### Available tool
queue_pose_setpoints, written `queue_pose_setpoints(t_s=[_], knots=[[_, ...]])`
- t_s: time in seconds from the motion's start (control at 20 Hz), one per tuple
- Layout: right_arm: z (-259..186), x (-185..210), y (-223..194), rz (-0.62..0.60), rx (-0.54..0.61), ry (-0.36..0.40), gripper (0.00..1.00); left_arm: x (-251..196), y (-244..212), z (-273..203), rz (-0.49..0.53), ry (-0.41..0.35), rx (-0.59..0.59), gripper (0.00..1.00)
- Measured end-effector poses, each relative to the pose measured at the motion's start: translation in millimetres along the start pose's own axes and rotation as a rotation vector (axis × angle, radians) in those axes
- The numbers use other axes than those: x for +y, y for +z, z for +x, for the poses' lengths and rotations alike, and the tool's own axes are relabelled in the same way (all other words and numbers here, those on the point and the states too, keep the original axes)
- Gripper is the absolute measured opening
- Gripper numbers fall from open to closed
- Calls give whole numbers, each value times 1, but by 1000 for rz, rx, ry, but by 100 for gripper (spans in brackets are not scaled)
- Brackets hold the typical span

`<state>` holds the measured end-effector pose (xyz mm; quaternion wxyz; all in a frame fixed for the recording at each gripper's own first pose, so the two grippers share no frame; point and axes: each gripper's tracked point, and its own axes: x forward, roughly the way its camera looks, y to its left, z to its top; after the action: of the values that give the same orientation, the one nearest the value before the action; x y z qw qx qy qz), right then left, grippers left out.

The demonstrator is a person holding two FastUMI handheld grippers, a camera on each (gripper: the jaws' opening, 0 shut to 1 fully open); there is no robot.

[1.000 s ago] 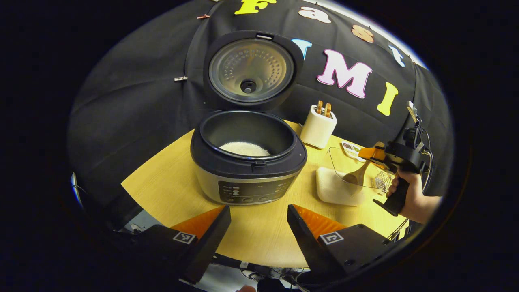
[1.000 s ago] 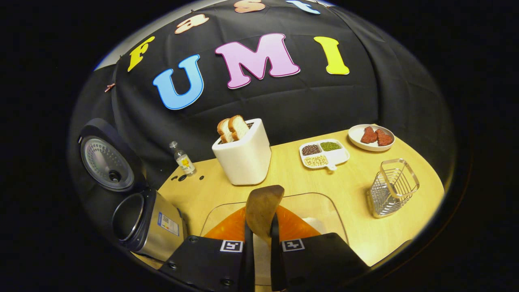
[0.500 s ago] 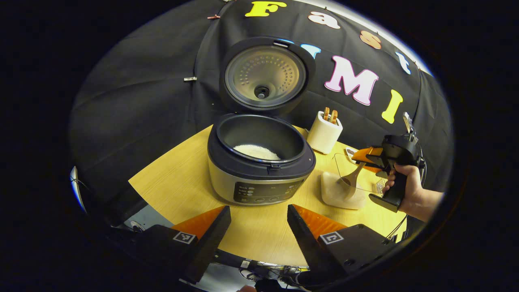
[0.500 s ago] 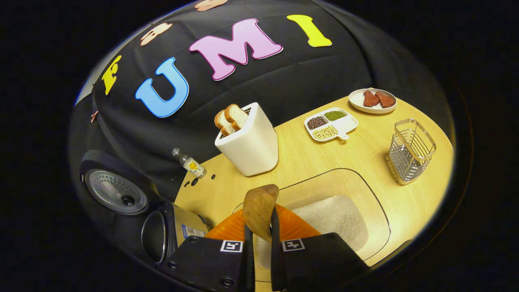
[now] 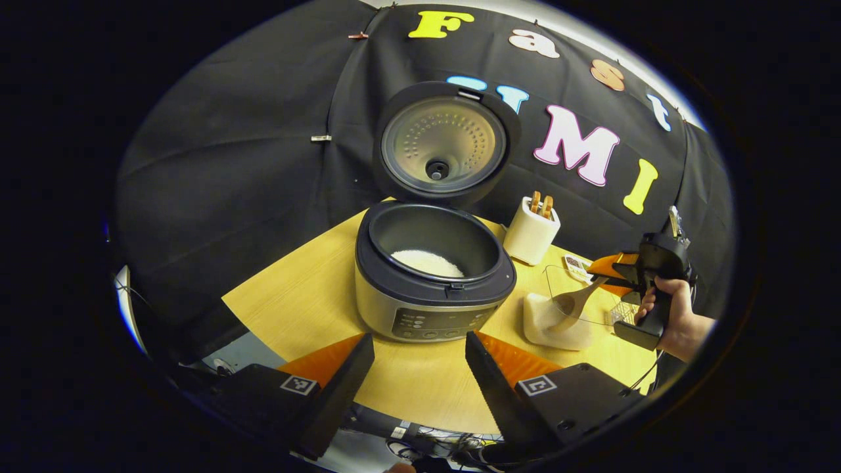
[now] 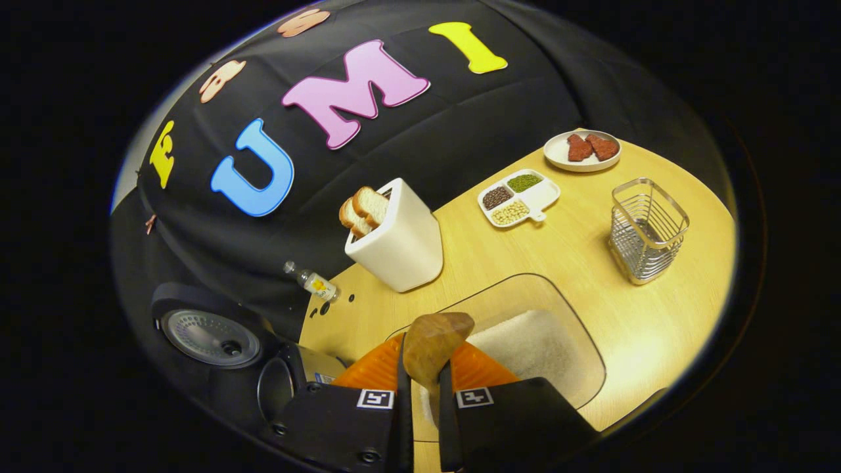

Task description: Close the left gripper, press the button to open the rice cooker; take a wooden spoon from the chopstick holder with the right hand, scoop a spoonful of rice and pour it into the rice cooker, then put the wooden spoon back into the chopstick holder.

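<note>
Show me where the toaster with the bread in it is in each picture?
Left gripper view: the white toaster stands right of centre, just right of the open rice cooker.
Right gripper view: the toaster is near the centre, behind the clear rice container.
Shared landmark: the rice cooker, lower left in this view.

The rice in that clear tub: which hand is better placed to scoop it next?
The right. Its tool already grips the wooden spoon, whose bowl sits at the rice tub. The left tool hangs open in front of the open rice cooker.
</note>
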<state>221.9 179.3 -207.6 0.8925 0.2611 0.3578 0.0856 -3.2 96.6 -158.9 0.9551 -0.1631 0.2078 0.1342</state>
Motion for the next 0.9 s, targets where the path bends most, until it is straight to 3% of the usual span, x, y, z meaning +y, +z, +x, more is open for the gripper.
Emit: queue_pose_setpoints(t_s=[0.5, 0.9], knots=[[-29, -32, 48, 271, -52, -26, 20, -15, 8, -10, 4, -18, -32, 95], [-38, 13, 70, 535, -15, 71, 20, -11, 7, -15, -47, -10, -50, 95]])
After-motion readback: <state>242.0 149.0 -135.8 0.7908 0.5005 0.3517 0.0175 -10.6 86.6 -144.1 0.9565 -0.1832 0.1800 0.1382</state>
